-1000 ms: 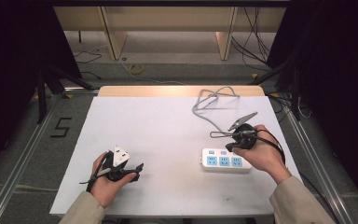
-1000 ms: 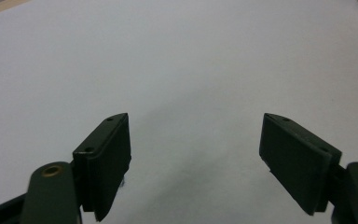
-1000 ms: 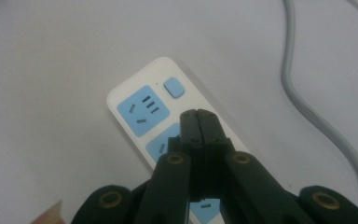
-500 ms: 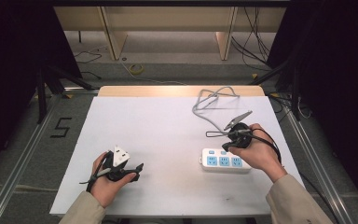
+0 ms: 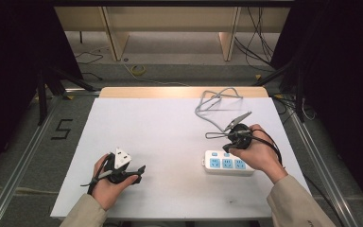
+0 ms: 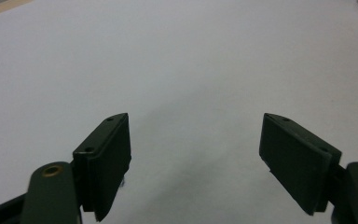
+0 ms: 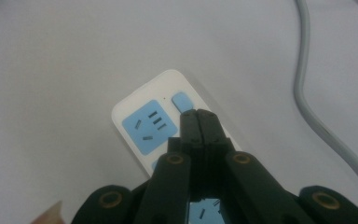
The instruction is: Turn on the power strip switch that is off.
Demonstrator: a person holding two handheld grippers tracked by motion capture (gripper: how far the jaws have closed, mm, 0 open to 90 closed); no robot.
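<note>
Two handheld grippers on white table (image 5: 170, 142), one per hand.

Item 1 – right gripper (image 7: 199, 114): jaws pressed flat together, nothing betw. them. Tips point down at power strip (image 7: 142, 123), over its end by the small blue button (image 7: 182, 100); contact w/ button can't be told. In high view, right gripper (image 5: 230, 147) sits in right hand (image 5: 253, 151) above the strip's left end, right-front part of table.

Item 2 – left gripper (image 6: 196, 154): jaws wide apart, empty; bare white tabletop betw. and beyond them. In high view, left gripper (image 5: 139, 172) is held low at table's left-front, in left hand (image 5: 106, 182), jaws pointing to the right. Well apart from the strip.

Item 3 – power strip (image 5: 228, 163): white body, light-blue socket faces, three in a row seen from above. Lies flat on table, right-front area, long side roughly parallel to front edge. Partly covered by right hand at its right end.

Item 4 – grey cable (image 5: 212, 101): runs in loose loops from the rear edge of table toward right gripper area. In right gripper view, the grey cable (image 7: 307, 93) curves past the strip on the right, lying on the tabletop, not touching the strip where visible.

Item 5 – surroundings: floor mark "5" (image 5: 62, 128) left of table; wooden furniture legs (image 5: 111, 33) behind.
</note>
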